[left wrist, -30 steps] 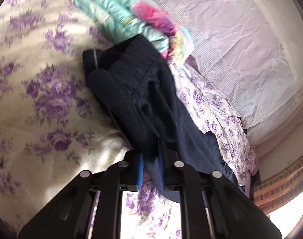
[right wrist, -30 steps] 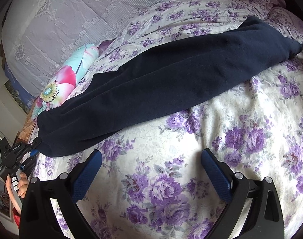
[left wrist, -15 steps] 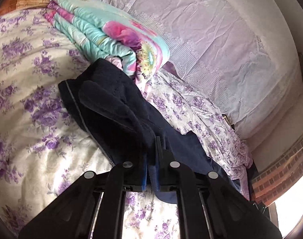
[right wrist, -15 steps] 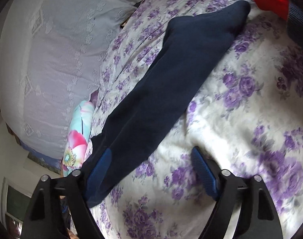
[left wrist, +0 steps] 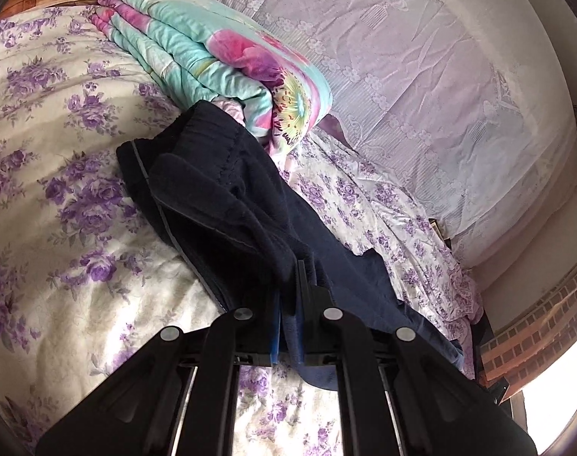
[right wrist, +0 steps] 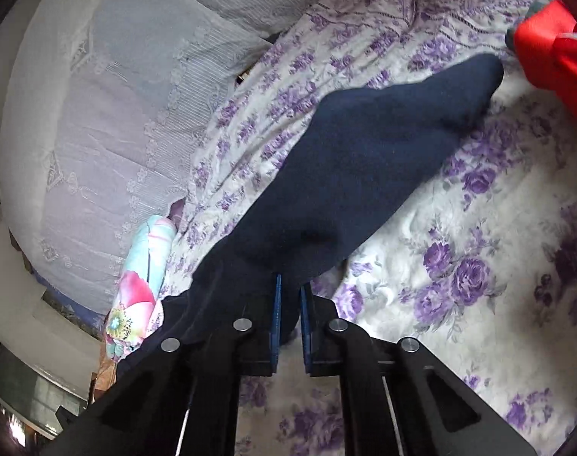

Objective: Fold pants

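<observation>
Left wrist: navy pants [left wrist: 227,205] (waistband rumpled) clamped by left gripper [left wrist: 288,311]; right gripper [right wrist: 288,311] pinches a leg.

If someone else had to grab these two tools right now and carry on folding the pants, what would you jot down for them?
Left hand-held gripper: shut on the navy pants near the waistband end, which lies against the folded floral quilt.
Right hand-held gripper: shut on the near edge of the pants partway along the leg.
The pants lie stretched out in one long strip on the purple-flowered bedspread; the far leg end reaches toward a red item.
Done: both grips taken.
Left: no crosswise fold shows yet; probably bring one end over to the other, then smooth it.
</observation>
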